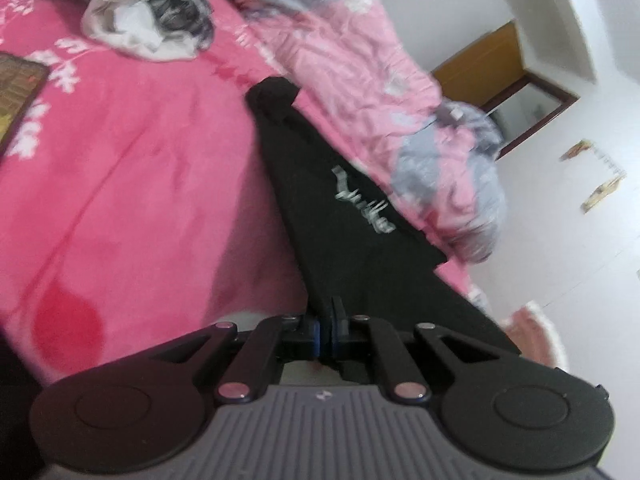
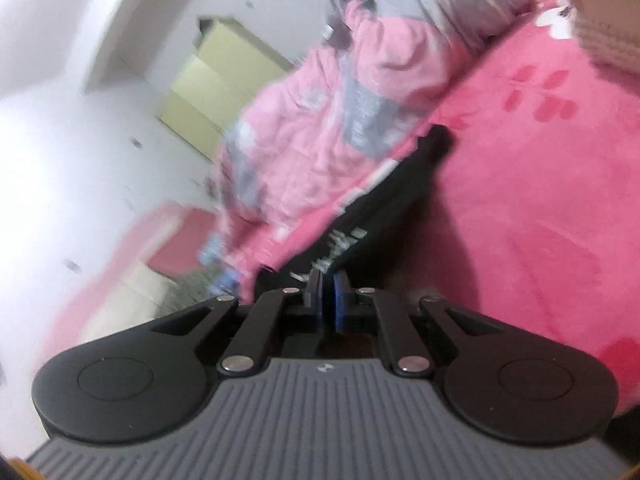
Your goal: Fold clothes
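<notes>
Both tongs, left (image 1: pixel 335 312) and right (image 2: pixel 328 290), are clenching the black garment (image 1: pixel 340 208), stretching it toward 12 o'clock over the pink bed (image 1: pixel 140 168). They're best keeping tension even so it's folding flat.

1. The black garment (image 1: pixel 340 200) lies stretched on the blanket (image 1: pixel 140 180), running forward from the left gripper (image 1: pixel 327 312).
2. The quilt (image 1: pixel 360 80) lies right of it.
3. A crumpled cloth pile (image 1: pixel 148 20) lies behind, to the left.
</notes>
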### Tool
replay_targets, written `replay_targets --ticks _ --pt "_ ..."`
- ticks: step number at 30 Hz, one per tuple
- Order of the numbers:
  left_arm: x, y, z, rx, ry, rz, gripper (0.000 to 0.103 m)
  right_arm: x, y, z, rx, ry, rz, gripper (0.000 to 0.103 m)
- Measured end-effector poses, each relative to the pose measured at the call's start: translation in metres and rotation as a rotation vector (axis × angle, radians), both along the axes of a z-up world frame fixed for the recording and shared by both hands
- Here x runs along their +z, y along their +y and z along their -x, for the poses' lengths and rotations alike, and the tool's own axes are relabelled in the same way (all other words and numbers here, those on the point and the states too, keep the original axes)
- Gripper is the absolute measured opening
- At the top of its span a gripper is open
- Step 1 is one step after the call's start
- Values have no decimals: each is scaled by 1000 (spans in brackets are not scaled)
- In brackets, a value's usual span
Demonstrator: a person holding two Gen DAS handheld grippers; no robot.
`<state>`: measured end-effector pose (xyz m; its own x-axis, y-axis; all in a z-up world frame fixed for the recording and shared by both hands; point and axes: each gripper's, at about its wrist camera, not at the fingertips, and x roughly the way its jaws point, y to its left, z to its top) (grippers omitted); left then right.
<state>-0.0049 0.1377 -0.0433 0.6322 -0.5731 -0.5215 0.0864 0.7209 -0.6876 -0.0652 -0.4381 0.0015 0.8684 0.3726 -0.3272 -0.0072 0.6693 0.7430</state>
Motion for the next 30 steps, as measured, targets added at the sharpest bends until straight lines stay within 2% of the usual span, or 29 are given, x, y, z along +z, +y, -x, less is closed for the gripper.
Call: replay_targets --ticks 2,3,7,9,12,14,17,23,27,30 --pt "-10 3 1 1 48 7 5 -24 -11 -4 -38 138 -15 4" --pt "-10 4 3 -4 52 15 5 -31 -15 -3 -51 166 -35 4" --pt "5 2 16 -27 -3 -25 5 -16 -14 11 -47 94 -45 3" --pt "2 -1 16 -26 12 -62 5 -14 -15 16 -54 91 -9 3" --pt "-18 -5 12 -34 95 -103 5 -44 -23 14 -84 201 -12 3" --pt "-25 -9 12 -43 121 -125 5 -65 -25 22 -100 271 -9 3" --pt "-21 -11 14 -57 101 -157 5 -69 -21 30 -98 265 4 3" --pt "-24 -10 16 -71 121 -196 10 -71 -26 34 -165 340 141 7" --pt "-20 -3 23 -44 115 -224 15 -64 -28 50 -208 326 199 8" --pt "-13 5 31 -6 89 -261 18 -65 -34 56 -209 280 131 10"
